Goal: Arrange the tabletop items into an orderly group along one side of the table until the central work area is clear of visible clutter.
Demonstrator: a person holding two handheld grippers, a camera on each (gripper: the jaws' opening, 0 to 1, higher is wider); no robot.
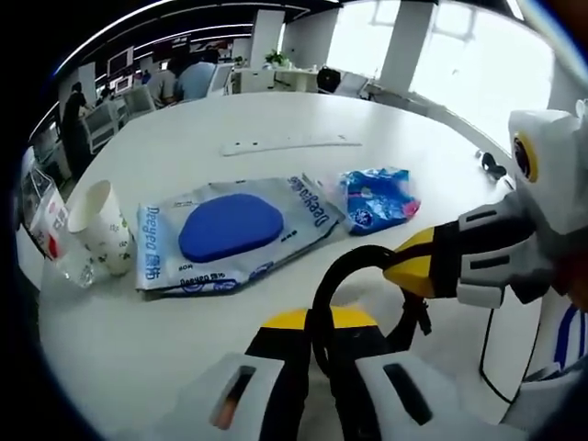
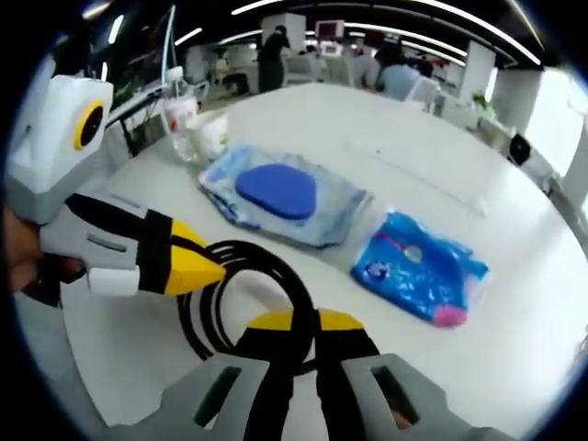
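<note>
Cable (image 2: 241, 299) loops on the near table, pinched by both the right gripper (image 2: 296, 323) and left gripper (image 1: 323, 321), so they'd best carry it level toward the wipes pack (image 1: 230, 231) on the far side without snagging it.

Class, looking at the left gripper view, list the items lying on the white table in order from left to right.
Clear plastic bottle → paper cup → large wet-wipes pack with the blue lid → small blue tissue packet → the other gripper, entering from the right.
</note>
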